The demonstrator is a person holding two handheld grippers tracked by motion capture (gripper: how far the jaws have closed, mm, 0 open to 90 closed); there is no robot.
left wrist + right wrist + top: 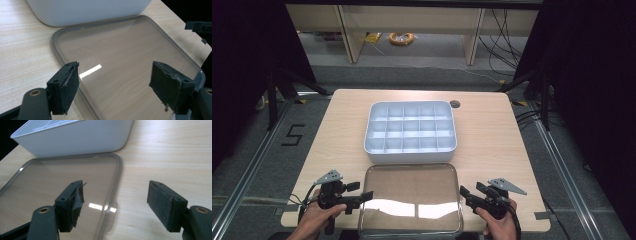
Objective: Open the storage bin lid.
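Both claws stood spread, pinching nothing. On the person's left, the left claw [362, 197] hovered at the left edge of the clear, flat, rounded-rectangular plastic lid [411, 197], which lay flat on the pale wooden bench [492, 135] at its near edge. In the left gripper view the lid's grey-tinted rim [53, 47] ran between the two black jaws, and neither pad pressed on it. At the opposite side, the right claw [466, 194] sat at the lid's right edge; the right gripper view showed the lid's rounded corner [117, 160] and its right rim lying between that claw's parted jaws, again with no pad bearing on it. One pad on each claw looked torn and frayed.

Just beyond the lid, touching or nearly touching its far rim, stood the white rectangular plastic organiser box [410, 150] with rounded corners. Thin white partitions split its inside into a grid of small compartments, four across and about four deep. Every compartment seen from the high view held nothing. The box was uncovered, the lid lying apart from it on the bench. Wood grain showed straight through the lid, and a bright ceiling reflection lay across its near half.

Further back, a small dark round grommet hole [455, 104] sat in the bench near the box's far right corner.
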